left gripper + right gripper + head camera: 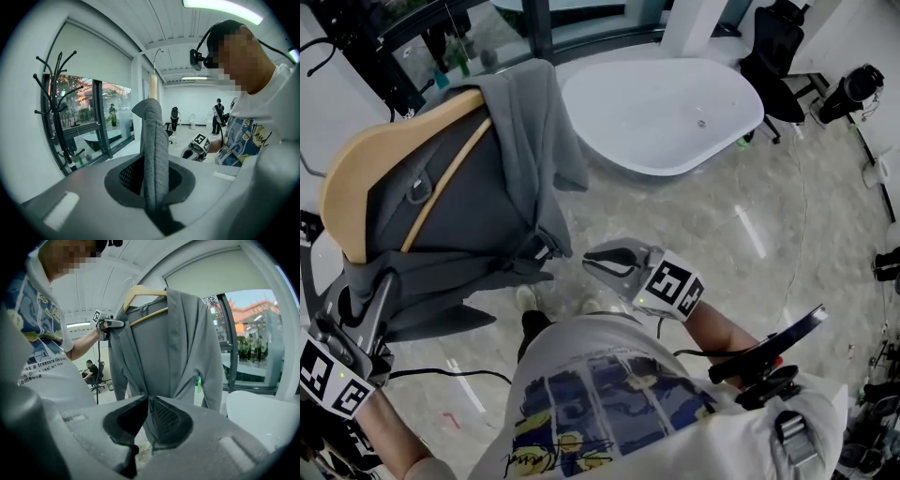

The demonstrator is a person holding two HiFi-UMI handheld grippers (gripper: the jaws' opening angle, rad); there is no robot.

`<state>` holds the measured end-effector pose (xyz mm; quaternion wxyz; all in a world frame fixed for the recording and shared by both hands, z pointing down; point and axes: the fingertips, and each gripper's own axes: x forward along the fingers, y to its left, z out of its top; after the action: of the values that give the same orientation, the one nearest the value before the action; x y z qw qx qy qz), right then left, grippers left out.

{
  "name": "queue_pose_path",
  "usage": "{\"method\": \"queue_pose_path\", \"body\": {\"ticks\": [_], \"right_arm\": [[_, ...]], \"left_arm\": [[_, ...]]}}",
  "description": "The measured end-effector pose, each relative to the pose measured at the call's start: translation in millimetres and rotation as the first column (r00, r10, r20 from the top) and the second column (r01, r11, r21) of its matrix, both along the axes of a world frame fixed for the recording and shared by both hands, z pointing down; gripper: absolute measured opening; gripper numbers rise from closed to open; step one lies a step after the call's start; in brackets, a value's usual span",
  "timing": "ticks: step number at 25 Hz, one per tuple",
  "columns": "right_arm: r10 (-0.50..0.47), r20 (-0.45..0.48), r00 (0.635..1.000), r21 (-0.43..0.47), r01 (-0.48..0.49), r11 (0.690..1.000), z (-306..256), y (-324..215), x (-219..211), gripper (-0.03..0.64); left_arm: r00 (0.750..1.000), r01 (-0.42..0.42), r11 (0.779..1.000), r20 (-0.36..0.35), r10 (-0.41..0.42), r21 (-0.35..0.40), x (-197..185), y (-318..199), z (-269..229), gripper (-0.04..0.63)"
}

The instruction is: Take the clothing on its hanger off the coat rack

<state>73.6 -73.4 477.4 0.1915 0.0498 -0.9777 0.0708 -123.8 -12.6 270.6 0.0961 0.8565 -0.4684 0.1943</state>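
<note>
- Grey garment draped on a wooden hanger, above the marble floor.
- Left gripper: clamped on the garment's lower left edge.
- Right gripper: near the hem, apart from it.
- White rounded tub; black chair beyond.

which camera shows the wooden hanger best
The right gripper view: the hanger faces it, so hook, one shoulder and crossbar all show, with the grey garment draped on it. The head view looks down on one broad wooden shoulder and part of the bar. The left gripper view shows just a pale sliver edge-on above the fabric.
</note>
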Motion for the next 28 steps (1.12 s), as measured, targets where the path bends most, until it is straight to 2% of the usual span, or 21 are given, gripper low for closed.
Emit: {"method": "queue_pose_path", "body": {"ticks": [12,28], "right_arm": [[-0.025,-0.018,1.000,0.023,0.026,0.999,-1.0,2.3,-6.9,0.011],[-0.046,-0.026,0.999,0.051,0.048,0.998,-8.4,5.5,-14.4,0.003]], "left_arm": [[1.000,-0.001,1.000,0.015,0.001,-0.012,1.9,-0.5,0.8,0.009],[1.000,-0.009,1.000,0.001,0.009,-0.030,2.0,-2.3,3.8,0.009]]}}
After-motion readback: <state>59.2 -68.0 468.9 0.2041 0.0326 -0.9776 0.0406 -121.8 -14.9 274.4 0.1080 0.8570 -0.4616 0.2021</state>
